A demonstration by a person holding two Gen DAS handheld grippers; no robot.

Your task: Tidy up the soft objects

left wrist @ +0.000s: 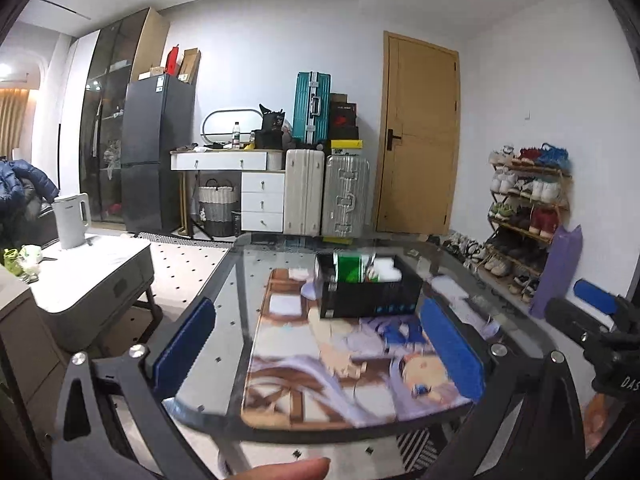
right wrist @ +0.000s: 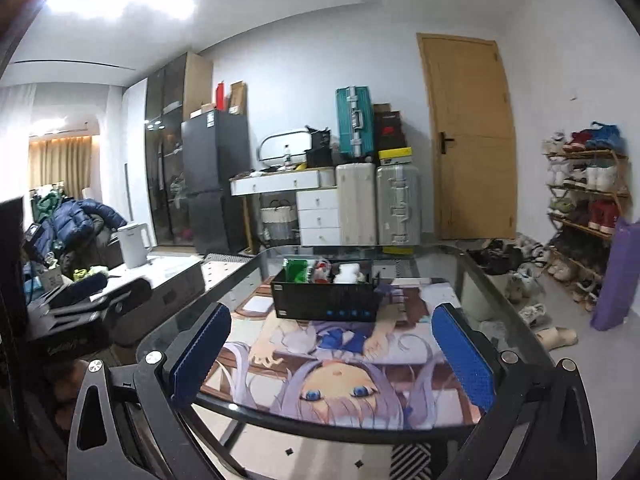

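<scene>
I hold the left gripper (left wrist: 316, 344) above the near edge of the glass surface (left wrist: 240, 280), its blue pads (left wrist: 182, 340) spread wide with nothing between them; a fingertip (left wrist: 288, 470) of the operator's hand shows at the bottom of that view. The right gripper (right wrist: 332, 352) sits alongside at similar height, equally spread and empty, and it also appears at the right margin of the left wrist view. I judge both are kept back and open because no loose item lies within reach on the near part of the surface. Directly beneath the grippers lies a printed illustrated mat (right wrist: 340, 380), flat on the glass, which I take to mark the working area. Beyond it, resting on the far portion of the mat, stands the black storage box (right wrist: 326, 300), open at the top. The soft objects are inside it: a green packet (right wrist: 296, 270), a red-and-white item (right wrist: 320, 270) and a white soft item (right wrist: 348, 272), standing upright against one another so that the box walls keep them from slumping. I cannot identify them more closely. Judging from this arrangement, collection appears largely complete. Farther off, stacked suitcases (left wrist: 324, 192), a shoe rack (left wrist: 528, 208) and a wooden door (left wrist: 420, 132) line the wall, well apart from the surface.
</scene>
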